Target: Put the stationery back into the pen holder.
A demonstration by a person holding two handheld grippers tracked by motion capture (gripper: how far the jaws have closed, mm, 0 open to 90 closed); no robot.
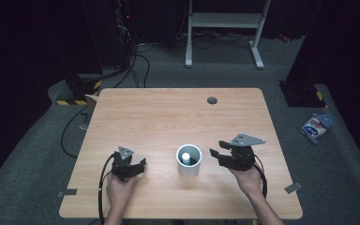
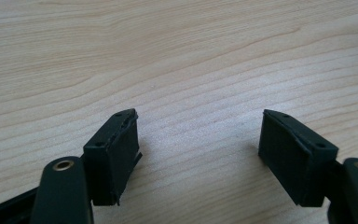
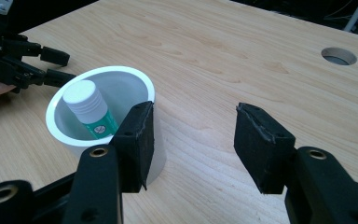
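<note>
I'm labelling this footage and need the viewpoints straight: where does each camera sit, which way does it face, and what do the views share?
High view: above the person's side, looking forward and down on the table; forearms, left gripper and right gripper enter from below.
Left gripper view: rides the left gripper, facing bare wood between open jaws.
Right gripper view: rides the right gripper, facing the white cup holding a white-capped bottle.
Shared: high and right gripper views both show cup, bottle and left gripper.

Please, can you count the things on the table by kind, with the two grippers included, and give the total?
White cup: 1
Small bottle with white cap, standing inside the cup: 1
Grippers, left gripper and right gripper, both open with nothing between the jaws: 2
Total: 4
</note>
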